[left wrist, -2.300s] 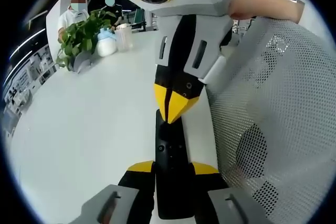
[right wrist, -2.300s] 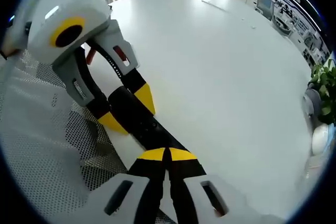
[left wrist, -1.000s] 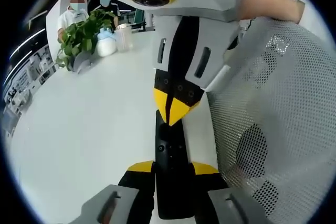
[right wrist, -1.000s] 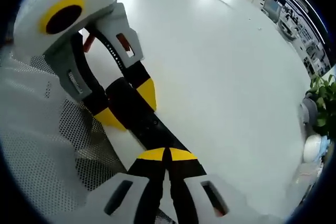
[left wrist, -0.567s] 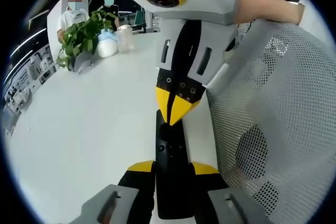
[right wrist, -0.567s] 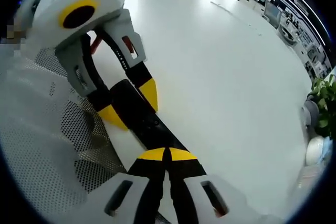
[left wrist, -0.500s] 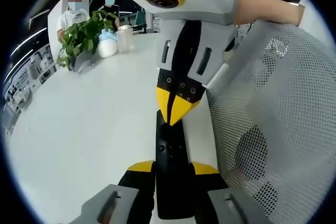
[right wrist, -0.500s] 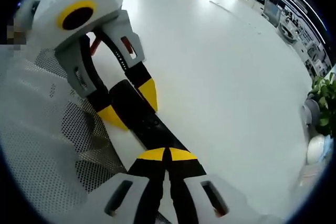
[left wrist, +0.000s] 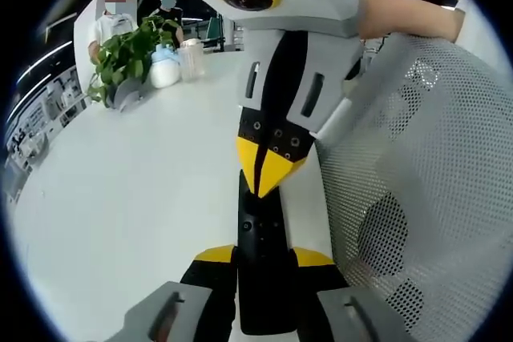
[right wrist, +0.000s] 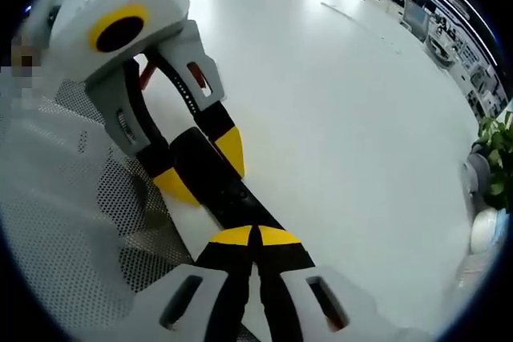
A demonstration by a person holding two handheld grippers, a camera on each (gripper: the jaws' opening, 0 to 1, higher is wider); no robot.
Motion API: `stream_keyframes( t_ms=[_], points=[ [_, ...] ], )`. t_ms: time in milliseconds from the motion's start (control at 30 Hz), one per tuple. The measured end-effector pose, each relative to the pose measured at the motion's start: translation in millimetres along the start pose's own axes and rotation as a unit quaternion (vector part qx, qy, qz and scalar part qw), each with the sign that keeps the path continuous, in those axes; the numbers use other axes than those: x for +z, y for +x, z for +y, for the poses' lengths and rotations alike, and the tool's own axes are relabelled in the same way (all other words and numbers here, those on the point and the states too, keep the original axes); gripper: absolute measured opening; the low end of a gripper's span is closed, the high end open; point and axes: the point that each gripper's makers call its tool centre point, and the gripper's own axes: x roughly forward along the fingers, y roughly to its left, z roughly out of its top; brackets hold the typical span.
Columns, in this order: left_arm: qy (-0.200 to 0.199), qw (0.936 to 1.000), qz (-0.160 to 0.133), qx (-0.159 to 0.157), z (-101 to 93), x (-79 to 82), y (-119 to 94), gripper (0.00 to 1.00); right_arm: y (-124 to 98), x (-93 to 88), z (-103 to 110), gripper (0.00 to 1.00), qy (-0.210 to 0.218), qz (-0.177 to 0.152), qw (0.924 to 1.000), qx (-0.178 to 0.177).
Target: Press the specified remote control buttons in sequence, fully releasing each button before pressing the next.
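Clamping the black remote control between its two yellow-tipped jaws, the left gripper holds the slim body by its near end, one jaw against each long side. The remote control lies flat on the white table, close to the table's edge. At its far end the right gripper comes in with both yellow tips pressed together into a single point, and that point rests on the top face of the remote control.

In the right gripper view, the right gripper shows the same thing from the other end: its jaws are together with no gap, tips down on the remote control, while the left gripper straddles the remote's far part.

Beside the remote control, off the table's edge, stands a white mesh chair back. Far across the table from the remote control sit a potted plant and a clear cup.
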Motion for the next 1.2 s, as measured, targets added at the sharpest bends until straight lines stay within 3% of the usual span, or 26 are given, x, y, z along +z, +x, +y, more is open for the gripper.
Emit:
stream_keyframes(
  t_ms=[500, 800, 967, 1200],
  points=[
    [0.001, 1.0, -0.001, 0.0, -0.6, 0.2, -0.4, 0.25, 0.9, -1.4, -0.1, 0.0, -0.008, -0.004, 1.0, -0.001],
    [-0.001, 1.0, -0.002, 0.001, -0.4, -0.2, -0.2, 0.25, 1.2, -0.9, 1.2, 0.0, -0.039, -0.001, 0.9992, -0.008],
    [-0.002, 1.0, -0.003, 0.001, 0.0, -0.1, 0.0, 0.25, 1.0, -0.5, -0.8, 0.0, 0.008, 0.001, 0.9999, -0.009],
    [-0.003, 1.0, -0.004, 0.002, 0.4, 0.2, 0.0, 0.25, 1.0, 2.8, 0.0, 0.0, 0.023, -0.005, 0.9997, 0.004]
  ],
)
